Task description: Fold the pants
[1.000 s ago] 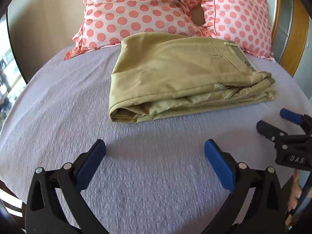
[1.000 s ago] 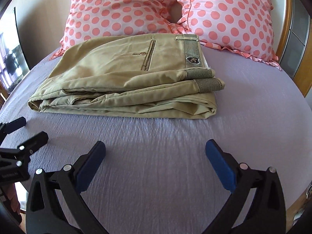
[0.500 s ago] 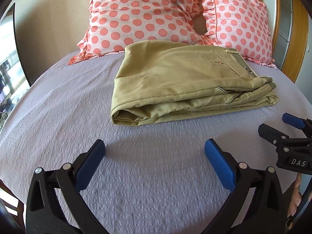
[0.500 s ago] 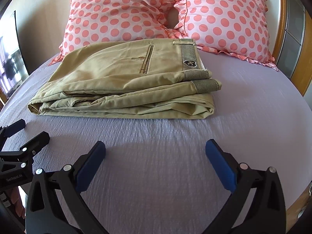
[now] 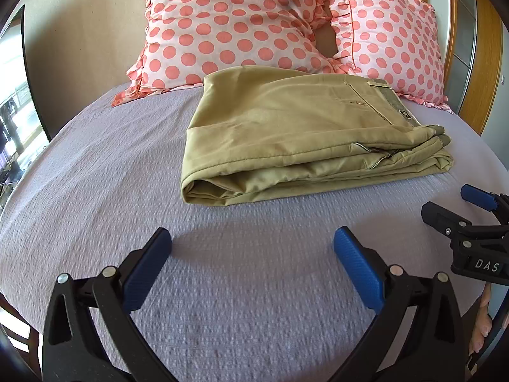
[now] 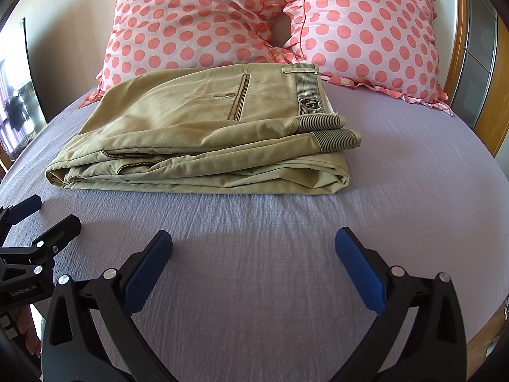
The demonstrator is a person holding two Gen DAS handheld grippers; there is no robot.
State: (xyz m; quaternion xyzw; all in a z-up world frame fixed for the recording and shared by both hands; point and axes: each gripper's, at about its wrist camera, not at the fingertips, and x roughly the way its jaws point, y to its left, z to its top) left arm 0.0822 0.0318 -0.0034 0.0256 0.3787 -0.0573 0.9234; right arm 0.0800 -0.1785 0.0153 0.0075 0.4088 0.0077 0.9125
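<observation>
Khaki pants (image 5: 299, 133) lie folded into a compact stack on the lilac bedspread (image 5: 95, 191), their striped waistband at the right end. They also show in the right wrist view (image 6: 203, 133). My left gripper (image 5: 253, 254) is open and empty, held over the bedspread in front of the pants. My right gripper (image 6: 254, 254) is open and empty, also in front of the pants. Each gripper shows at the edge of the other's view: the right gripper (image 5: 458, 207) and the left gripper (image 6: 41, 213). Neither touches the pants.
Two pink pillows with coral dots (image 5: 235, 25) (image 6: 372, 28) lean against the headboard just behind the pants. A wooden bed frame (image 5: 483, 63) runs along the right. A window (image 5: 12, 102) is at the far left.
Both grippers have drawn back slightly and tilted up, so the pants sit a little lower in the views. The pants have not moved and both grippers stay open.
</observation>
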